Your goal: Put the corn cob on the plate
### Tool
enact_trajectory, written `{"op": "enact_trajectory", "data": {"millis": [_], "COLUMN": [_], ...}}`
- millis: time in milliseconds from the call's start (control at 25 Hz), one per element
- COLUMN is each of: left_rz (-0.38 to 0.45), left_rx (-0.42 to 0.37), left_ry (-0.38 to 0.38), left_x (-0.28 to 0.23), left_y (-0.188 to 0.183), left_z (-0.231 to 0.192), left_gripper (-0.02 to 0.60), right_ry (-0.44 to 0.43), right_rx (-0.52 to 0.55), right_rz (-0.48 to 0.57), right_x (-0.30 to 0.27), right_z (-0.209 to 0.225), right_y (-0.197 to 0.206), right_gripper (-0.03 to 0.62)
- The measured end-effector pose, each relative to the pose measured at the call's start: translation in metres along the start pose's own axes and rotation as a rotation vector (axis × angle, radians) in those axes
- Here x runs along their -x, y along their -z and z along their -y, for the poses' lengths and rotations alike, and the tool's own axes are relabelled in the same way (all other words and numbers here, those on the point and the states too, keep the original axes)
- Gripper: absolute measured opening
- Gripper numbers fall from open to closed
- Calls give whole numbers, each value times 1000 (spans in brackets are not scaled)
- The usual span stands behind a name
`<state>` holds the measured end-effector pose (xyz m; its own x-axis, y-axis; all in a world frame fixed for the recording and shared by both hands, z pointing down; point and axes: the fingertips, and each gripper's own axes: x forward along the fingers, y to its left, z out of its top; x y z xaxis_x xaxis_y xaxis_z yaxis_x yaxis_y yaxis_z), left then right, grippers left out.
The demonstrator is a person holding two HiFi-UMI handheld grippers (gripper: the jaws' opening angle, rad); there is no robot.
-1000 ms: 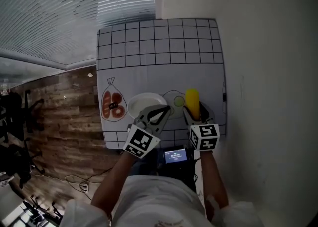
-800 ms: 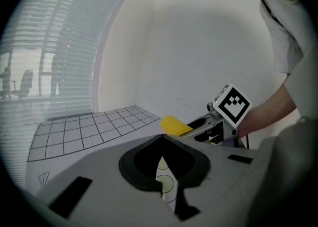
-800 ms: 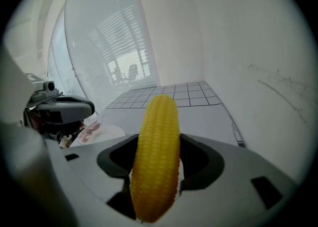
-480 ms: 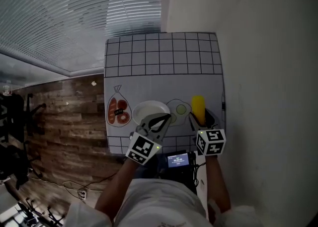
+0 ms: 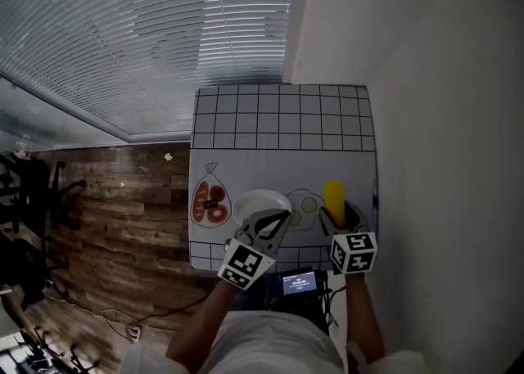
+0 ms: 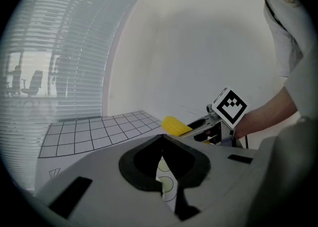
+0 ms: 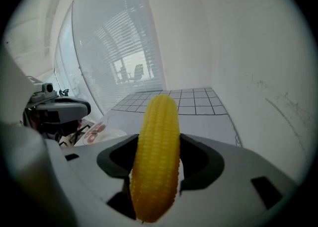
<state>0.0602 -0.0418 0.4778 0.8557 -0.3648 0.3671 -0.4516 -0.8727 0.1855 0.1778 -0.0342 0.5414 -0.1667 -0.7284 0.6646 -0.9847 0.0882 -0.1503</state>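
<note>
The right claw (image 5: 336, 215) gripped the yellow corn cob (image 5: 334, 197) above the gridded surface (image 5: 278, 131) (near its right edge), while the left claw (image 5: 277, 218) hung over the white plate (image 5: 255, 199).

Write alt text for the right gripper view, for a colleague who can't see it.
The right claw is shut on a yellow corn cob that points away over a gridded table mat. The white plate lies to the left, with the corn not yet on it.

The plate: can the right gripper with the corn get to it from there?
Probably yes. The plate lies just left of the right gripper and its corn cob, only flat mat between. The left gripper hovers over its near edge; the rest looks free.
</note>
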Motion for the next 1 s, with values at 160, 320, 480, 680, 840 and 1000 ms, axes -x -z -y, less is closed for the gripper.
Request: {"op": "enact_trajectory", "data": {"millis": [160,320,480,680,840,1000], "left_rz": [-1,3,3,-9,-6,-10], "left_rx": [20,4,13,35,61,69], "left_ry": [-21,-42,-78,-145,-195,-230], "left_x": [6,8,15,29,40,49], "left_y": [3,-1,5,17,23,27], "left_z": [2,-9,-16,-31,-43,-49], "left_gripper": [8,9,9,9,9,9], "right_ry": [-13,-20,-36,-75,-121,-166], "right_rx": [7,18,50,77,84,128], "right_rz": [-30,-27,-40,-52,-51,-59], "right_x": [1,-4,-9,-21,-33,-44], "right_z": [-3,-4,-9,-21,-34,-50], "right_y": [12,7,9,6,-1,-4], "right_gripper": [258,258,258,258,258,258]}}
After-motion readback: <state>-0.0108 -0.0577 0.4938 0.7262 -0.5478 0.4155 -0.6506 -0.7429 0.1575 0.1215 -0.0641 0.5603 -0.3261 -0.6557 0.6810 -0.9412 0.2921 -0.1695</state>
